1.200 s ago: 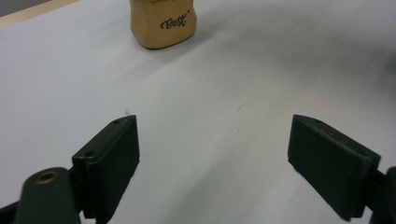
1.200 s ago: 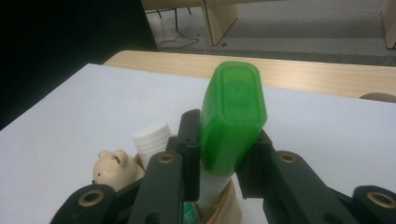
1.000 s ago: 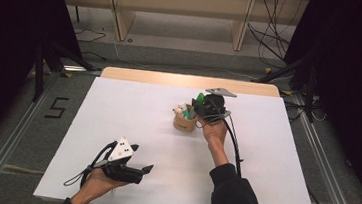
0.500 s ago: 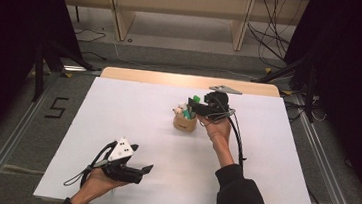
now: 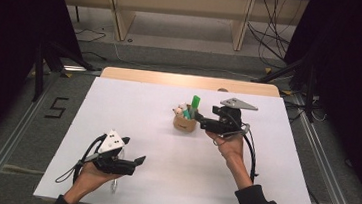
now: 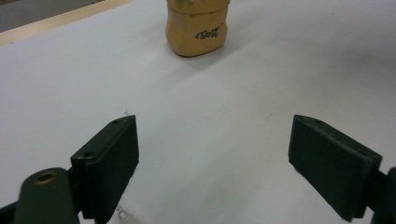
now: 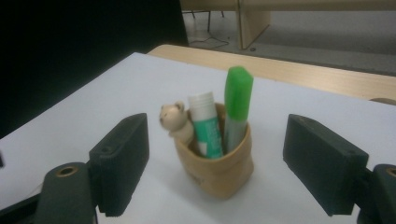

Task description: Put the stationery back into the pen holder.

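- The tan holder (image 5: pixel 185 123) stands upright on the white table (image 5: pixel 133 102), a little right of the middle and nearer the far edge than the near one.
- In the right gripper view the holder (image 7: pixel 219 170) carries a green marker (image 7: pixel 237 100), a white-capped glue stick (image 7: pixel 206 125) and a small bear figure (image 7: pixel 175 120) at its rim; all three stand up out of the top.
- The right tool (image 5: pixel 202 122) is held just beside the holder on its right, pointing at it. Its jaws are spread wide, wider than the holder, and have hold of nothing; in its own view the right tool (image 7: pixel 219 163) has the holder in the gap between the jaws, touching neither.
- The left tool (image 5: pixel 138 160) rests low over the table near the near left corner, well apart from the holder, in the person's left hand (image 5: pixel 93 173).
- In its own view the left tool (image 6: pixel 215 158) has its jaws wide apart with bare table between them, gripping nothing; the holder (image 6: pixel 197 27) shows far ahead, printed lettering on its side.
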